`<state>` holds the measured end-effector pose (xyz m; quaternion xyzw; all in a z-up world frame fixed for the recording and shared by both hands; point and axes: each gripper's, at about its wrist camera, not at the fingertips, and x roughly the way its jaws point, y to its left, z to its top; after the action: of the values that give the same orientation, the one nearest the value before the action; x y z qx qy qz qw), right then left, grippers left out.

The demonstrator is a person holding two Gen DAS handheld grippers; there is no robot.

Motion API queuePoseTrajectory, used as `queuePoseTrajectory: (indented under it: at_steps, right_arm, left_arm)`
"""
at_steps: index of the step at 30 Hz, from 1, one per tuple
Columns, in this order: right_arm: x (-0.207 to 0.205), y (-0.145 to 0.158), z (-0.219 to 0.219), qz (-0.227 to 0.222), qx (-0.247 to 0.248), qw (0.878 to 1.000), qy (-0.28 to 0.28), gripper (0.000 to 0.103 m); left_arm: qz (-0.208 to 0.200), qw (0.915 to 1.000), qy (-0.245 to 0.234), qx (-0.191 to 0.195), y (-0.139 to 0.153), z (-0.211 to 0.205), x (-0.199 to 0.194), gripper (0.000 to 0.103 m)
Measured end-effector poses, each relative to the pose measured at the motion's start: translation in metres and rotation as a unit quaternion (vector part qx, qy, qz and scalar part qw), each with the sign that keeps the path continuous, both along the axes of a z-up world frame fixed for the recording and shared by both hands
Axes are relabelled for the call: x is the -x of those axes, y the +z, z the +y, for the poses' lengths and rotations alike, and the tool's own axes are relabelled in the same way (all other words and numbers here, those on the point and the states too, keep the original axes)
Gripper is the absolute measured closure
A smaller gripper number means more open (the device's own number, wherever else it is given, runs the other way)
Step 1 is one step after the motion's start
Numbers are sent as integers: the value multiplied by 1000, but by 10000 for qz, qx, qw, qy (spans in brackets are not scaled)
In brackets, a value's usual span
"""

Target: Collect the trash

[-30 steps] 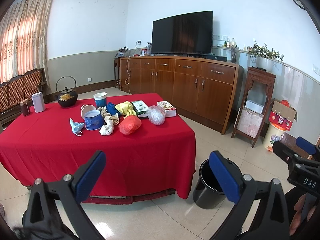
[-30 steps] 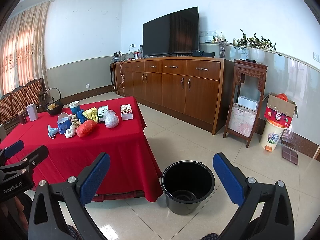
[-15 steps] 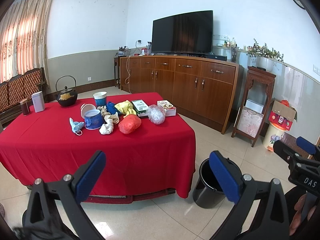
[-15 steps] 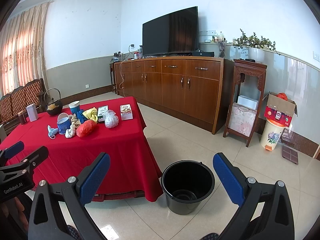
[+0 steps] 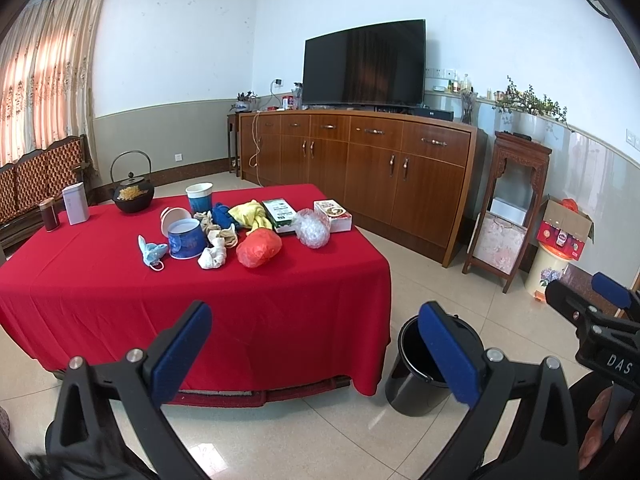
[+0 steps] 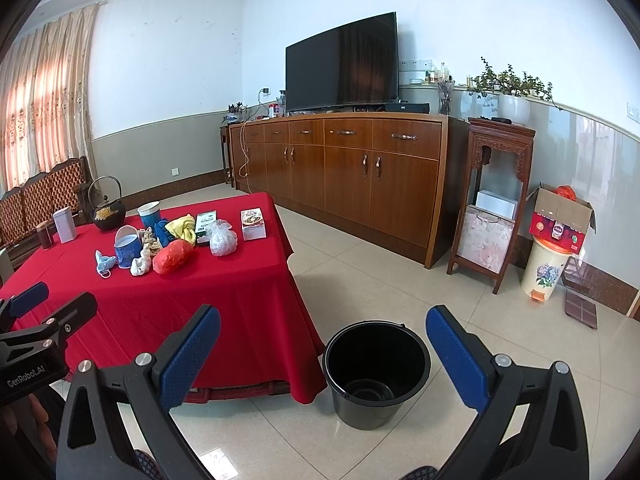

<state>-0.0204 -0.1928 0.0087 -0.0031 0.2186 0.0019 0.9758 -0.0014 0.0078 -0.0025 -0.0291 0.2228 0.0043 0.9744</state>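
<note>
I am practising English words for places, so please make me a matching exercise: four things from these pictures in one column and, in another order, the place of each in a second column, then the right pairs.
Things
1. black bucket
2. red plastic bag
3. television
4. cardboard box

Places
A. on the long wooden cabinet
B. on the floor, beside the corner of the table
C. on top of the flowered bin
D. on the red tablecloth, among the other litter

Pairs: 1-B, 2-D, 3-A, 4-C
</note>
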Motion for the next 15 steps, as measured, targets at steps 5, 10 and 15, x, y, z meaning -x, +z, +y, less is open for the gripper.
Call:
queuePoseTrajectory:
  at_steps: [5,10,15]
  right_arm:
    - [0,0,0,-6,4,10000,0,0]
    - [-3,-1,0,10,15,10000,6,0]
    - [-3,-1,0,8,16,10000,3,0]
  left_arm:
    - [2,10000,-7,11,0,0,0,0]
    - [24,10000,-7,16,0,0,-1,0]
    - [15,10000,-2,7,-1,0,0,0]
